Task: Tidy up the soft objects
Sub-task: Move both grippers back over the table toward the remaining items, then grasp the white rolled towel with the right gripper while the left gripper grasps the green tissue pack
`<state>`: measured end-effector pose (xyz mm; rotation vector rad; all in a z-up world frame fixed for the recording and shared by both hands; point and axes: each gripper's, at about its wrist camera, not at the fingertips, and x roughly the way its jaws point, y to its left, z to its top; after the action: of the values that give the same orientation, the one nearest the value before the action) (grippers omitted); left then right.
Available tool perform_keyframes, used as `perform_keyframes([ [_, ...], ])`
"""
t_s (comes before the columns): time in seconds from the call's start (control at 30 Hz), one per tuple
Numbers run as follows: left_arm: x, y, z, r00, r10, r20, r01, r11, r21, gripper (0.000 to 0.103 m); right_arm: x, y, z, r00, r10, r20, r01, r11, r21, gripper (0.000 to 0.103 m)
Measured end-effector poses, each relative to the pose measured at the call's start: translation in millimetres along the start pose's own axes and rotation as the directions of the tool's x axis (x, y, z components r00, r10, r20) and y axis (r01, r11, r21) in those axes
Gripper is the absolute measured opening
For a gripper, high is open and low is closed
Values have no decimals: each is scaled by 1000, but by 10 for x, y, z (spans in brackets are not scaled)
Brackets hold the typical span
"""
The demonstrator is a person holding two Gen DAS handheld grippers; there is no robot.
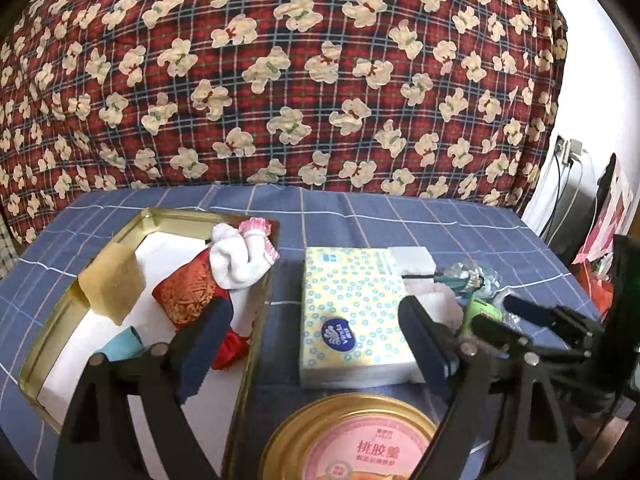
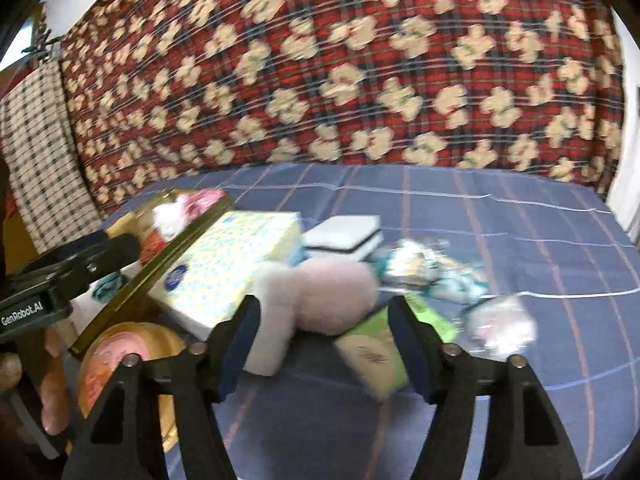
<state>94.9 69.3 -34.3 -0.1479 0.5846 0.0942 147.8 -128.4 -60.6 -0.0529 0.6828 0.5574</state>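
Observation:
My left gripper (image 1: 316, 340) is open. Its left finger hangs over the gold tin tray (image 1: 256, 320) and its right finger stands at the right edge of the yellow-dotted tissue pack (image 1: 352, 304). In the tray lie a yellow sponge (image 1: 112, 280), a red brocade pouch (image 1: 188, 292) and white socks with pink frills (image 1: 244, 256). My right gripper (image 2: 324, 340) is open, and a pink fluffy puff (image 2: 332, 296) with a white block (image 2: 268, 328) lies just ahead between its fingertips. A green packet (image 2: 372, 352) lies by its right finger.
A round gold tin lid (image 1: 348, 444) sits at the near edge. A white sponge with a dark stripe (image 2: 344, 236) and crumpled shiny wrappers (image 2: 432, 272) lie behind the puff. A red bear-print quilt (image 1: 280, 80) rises at the back. Cables and a socket (image 1: 568, 152) are at the far right.

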Motion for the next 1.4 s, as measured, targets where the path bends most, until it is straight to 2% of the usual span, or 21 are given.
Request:
perform_keyframes([
  [0.23,17,58,-1,1000,-14,-2,14,1000,-22,92,246,87,-22,995,69,-68,-67,997,29,60],
  [0.53,13,168,-4,1000,-28,-2,28,998,-54,94,460,99,-28,984,102,-144,-93,993,67,56],
  [0.67,-2,188,-11,1000,-30,-1,30,998,-51,94,565,124,-66,970,149,-190,-135,987,86,43],
  [0.73,-5,190,-12,999,-33,-2,33,998,-55,94,571,118,-72,967,181,-179,-164,980,109,35],
  [0.77,-11,191,-16,999,-34,-1,34,998,-58,94,561,130,-70,968,178,-176,-162,982,101,35],
  [0.9,-21,144,-18,999,-44,-1,44,998,-36,94,377,152,-36,984,141,-112,-136,989,57,34],
  [0.97,-32,84,-17,999,-46,4,46,999,-21,94,217,82,3,992,112,-52,-109,993,54,34],
  [1.07,-45,-64,-13,998,-58,11,58,998,6,94,3,-54,51,1000,-3,23,2,999,35,34],
  [1.17,-33,-270,-3,998,-65,14,64,997,44,93,-99,-191,44,986,-155,58,156,988,-11,34],
  [1.23,-8,-418,4,998,-69,9,68,995,67,93,-126,-283,41,975,-210,71,211,977,-17,34],
  [1.4,26,-833,-8,996,-91,1,90,987,133,93,-158,-520,42,958,-275,81,276,961,0,34],
])
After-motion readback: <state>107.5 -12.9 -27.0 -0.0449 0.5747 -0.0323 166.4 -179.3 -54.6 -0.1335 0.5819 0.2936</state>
